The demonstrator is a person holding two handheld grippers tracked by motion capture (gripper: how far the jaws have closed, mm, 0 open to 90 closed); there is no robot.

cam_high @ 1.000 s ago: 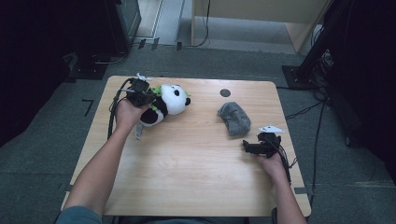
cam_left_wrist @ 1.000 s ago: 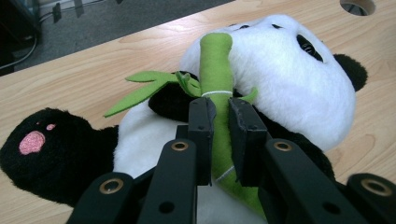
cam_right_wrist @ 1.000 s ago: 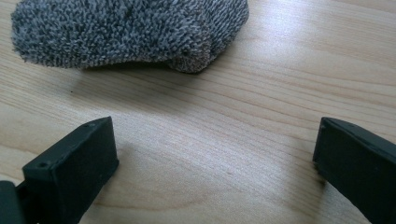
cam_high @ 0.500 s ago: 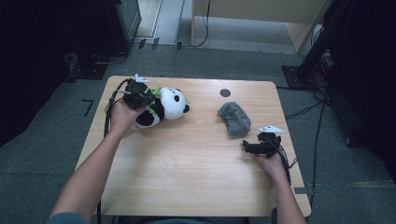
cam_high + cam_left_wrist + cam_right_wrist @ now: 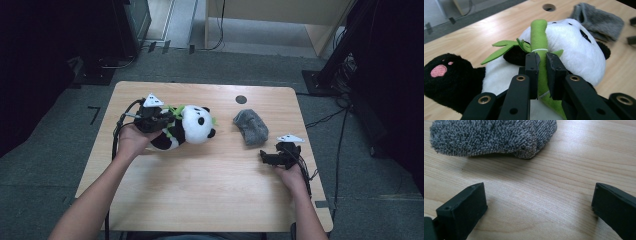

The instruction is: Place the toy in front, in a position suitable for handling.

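Note:
A black-and-white plush panda (image 5: 192, 127) (image 5: 576, 50) lies on its side left of the table's middle. It carries a green felt bamboo stalk (image 5: 539, 37) with leaves. My left gripper (image 5: 167, 122) (image 5: 542, 60) is shut on that stalk, its two black pads pinching it just below a white thread band. A grey fuzzy sock (image 5: 251, 126) (image 5: 491, 136) lies crumpled on the right half of the table. My right gripper (image 5: 264, 158) (image 5: 539, 202) rests low over the wood just in front of the sock, jaws wide open with bare tabletop between them.
The wooden table (image 5: 200, 200) has a round cable hole (image 5: 241, 99) near its far edge, behind the sock. Grey floor, a dark cabinet and cables surround the table. The near half of the table is bare wood.
My left hand has carried the panda by its bamboo stalk to the right, toward the table's middle and the sock. The right gripper has stayed where it was.

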